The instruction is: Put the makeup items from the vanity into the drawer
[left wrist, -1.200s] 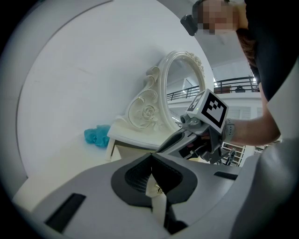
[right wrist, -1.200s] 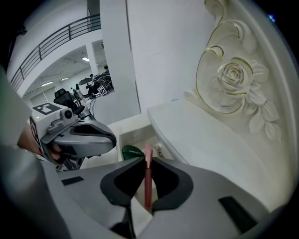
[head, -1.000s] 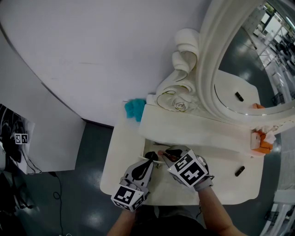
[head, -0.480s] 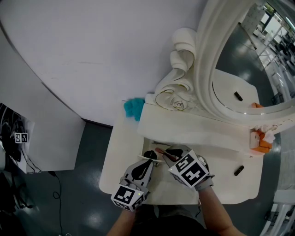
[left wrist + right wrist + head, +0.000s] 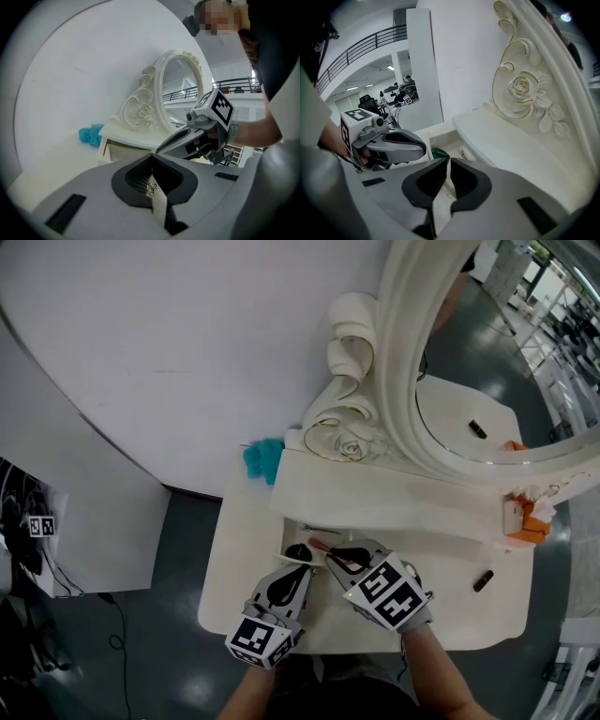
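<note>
Trouble could come from the right gripper (image 5: 339, 555); if it let go too soon or tipped, the stick (image 5: 317, 547) could miss the drawer (image 5: 292, 532) and roll onto the vanity (image 5: 239, 568) or the floor. Its jaws were narrow and had just been closing a bit more; a thin pale thing sat in the small gap, so I think they pinched the stick, though the right gripper view did not show it well; a harder squeeze might snap it.

The left gripper (image 5: 302, 566) had its jaws together round a small shiny knob (image 5: 151, 189); I think it held the drawer open; if it slipped or pushed, the drawer could slide shut on the stick. Both grippers were very near each other, so they could bump.

The stick was thin and long with a red tip; it was in the lower middle of the head view, over the open drawer, poking up and left from the right gripper. A dark round thing (image 5: 298, 553) lay inside the drawer. A small black item (image 5: 483, 579) lay alone at the lower right, well apart from the drawer; it was not put away yet.
</note>
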`<state>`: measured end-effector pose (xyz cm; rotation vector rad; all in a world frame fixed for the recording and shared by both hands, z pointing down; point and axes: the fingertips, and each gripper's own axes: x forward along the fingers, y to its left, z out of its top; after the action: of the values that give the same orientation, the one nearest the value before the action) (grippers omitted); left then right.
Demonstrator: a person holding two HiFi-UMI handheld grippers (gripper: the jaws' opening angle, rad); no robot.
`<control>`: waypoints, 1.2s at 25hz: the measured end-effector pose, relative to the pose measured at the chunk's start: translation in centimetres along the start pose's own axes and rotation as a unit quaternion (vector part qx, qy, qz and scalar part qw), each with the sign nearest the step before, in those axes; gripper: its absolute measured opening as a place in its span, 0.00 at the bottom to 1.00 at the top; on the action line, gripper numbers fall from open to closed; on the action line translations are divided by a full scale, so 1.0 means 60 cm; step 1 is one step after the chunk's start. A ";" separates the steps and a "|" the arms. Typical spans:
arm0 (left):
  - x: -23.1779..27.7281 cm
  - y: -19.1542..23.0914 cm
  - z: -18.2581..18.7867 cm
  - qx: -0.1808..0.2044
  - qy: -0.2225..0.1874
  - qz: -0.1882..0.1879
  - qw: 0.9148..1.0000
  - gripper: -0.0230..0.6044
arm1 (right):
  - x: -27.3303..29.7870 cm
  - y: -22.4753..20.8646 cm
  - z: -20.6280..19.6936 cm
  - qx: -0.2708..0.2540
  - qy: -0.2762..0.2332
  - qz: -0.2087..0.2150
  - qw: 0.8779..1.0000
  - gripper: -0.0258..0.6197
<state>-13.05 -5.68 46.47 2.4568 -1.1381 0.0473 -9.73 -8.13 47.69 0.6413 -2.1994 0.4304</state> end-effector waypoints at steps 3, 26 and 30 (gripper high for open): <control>0.004 -0.009 -0.002 0.003 0.002 -0.005 1.000 0.06 | -0.009 0.002 -0.007 0.005 -0.008 0.001 1.000 0.09; 0.069 -0.132 -0.044 0.024 0.043 -0.082 0.995 0.06 | -0.094 -0.013 -0.100 0.054 -0.041 -0.017 0.998 0.08; 0.093 -0.172 -0.053 0.029 0.052 -0.106 0.993 0.06 | -0.121 -0.028 -0.134 0.072 -0.042 -0.031 0.996 0.08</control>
<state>-1.32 -2.54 46.73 2.5791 -0.8398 0.1453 0.11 -3.32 47.35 0.8151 -2.2350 0.5419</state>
